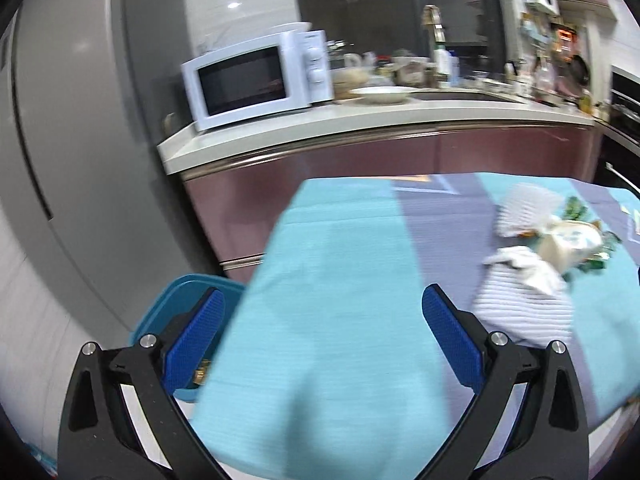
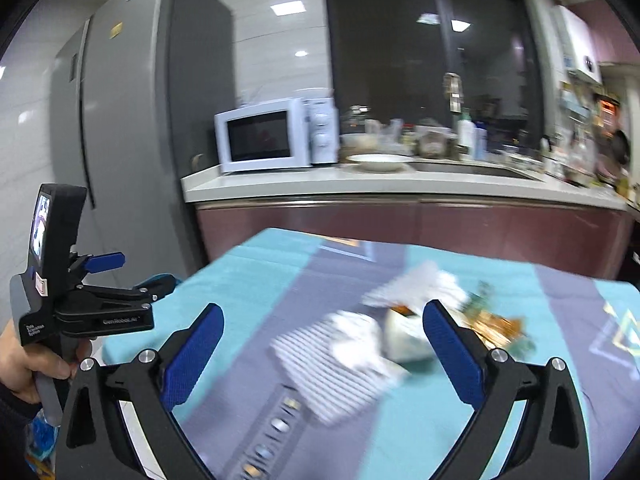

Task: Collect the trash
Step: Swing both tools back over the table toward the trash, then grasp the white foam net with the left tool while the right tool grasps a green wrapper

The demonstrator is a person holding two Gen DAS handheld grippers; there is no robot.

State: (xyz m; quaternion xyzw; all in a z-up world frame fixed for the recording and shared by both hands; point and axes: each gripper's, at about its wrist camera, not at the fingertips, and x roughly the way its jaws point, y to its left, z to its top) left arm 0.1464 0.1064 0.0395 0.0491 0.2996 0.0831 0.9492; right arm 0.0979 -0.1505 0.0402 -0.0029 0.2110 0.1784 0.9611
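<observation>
A pile of trash [image 2: 404,332] lies on the table's turquoise and purple cloth [image 2: 256,280]: white ribbed foam sheets, crumpled white paper and green and orange wrappers, all blurred. My right gripper [image 2: 324,344] stands open just in front of the pile, with nothing between its blue pads. My left gripper [image 1: 324,320] is also open and empty, over the cloth's left part, and the trash [image 1: 536,248] lies off to its right. A blue bin [image 1: 176,300] sits below the table's left edge. In the right wrist view a hand [image 2: 24,360] holds the left gripper [image 2: 154,296] at the far left.
A grey fridge [image 1: 72,140] stands at the left. Behind the table runs a counter [image 1: 360,124] with maroon cabinet fronts, a white microwave [image 1: 256,80], a white plate [image 1: 382,94], a sink and several bottles and jars.
</observation>
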